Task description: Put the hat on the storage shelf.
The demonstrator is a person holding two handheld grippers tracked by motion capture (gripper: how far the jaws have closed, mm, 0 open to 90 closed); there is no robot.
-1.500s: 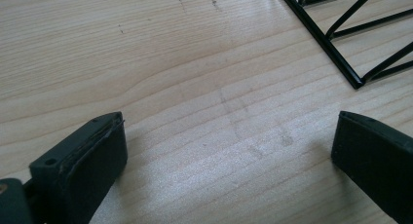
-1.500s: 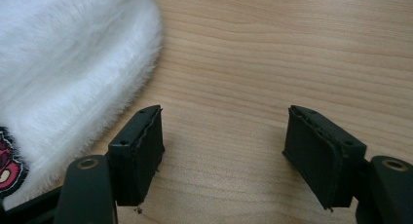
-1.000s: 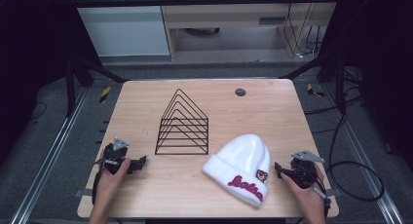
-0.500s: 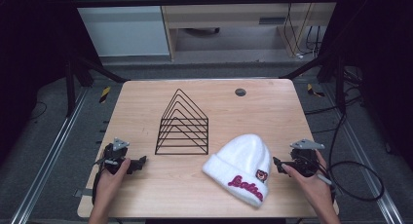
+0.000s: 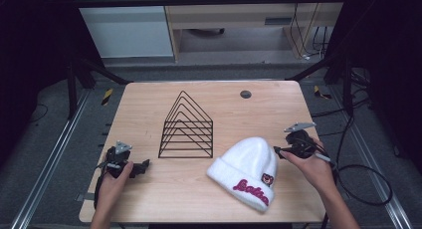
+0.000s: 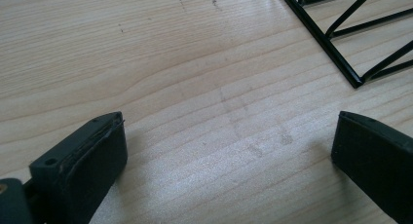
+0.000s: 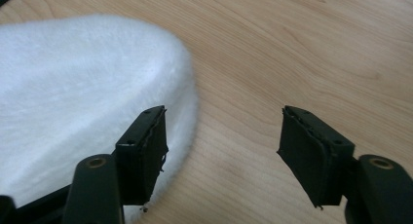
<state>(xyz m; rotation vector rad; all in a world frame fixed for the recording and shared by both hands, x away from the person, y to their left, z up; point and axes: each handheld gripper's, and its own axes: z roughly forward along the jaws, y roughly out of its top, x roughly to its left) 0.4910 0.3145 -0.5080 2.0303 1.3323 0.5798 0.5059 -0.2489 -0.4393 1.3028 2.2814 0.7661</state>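
Hat (image 5: pixel 248 170): white and fuzzy, lying flat on the table (image 5: pixel 149 104), right of the wire rack (image 5: pixel 186 127)
Left gripper (image 5: pixel 144 166): jaws wide apart, just above bare wood near the rack's corner
Right gripper (image 5: pixel 276 152): jaws apart, right at the hat's edge

- Your table (image 5: pixel 149 104) is pale wood with a fine straight grain, marked by faint grey scuffs near the left gripper.
- The hat (image 5: pixel 246 167) at near right is fluffy white; its cuff carries dark red script lettering and a small patch, brown and red as far as you can tell.
- The wire rack (image 5: pixel 186 127) at the centre is black.
- A small dark grey disc (image 5: pixel 245 94) sits at far right.
- Both your grippers, left (image 5: pixel 143 165) and right (image 5: pixel 277 152), are black with grey top plates.
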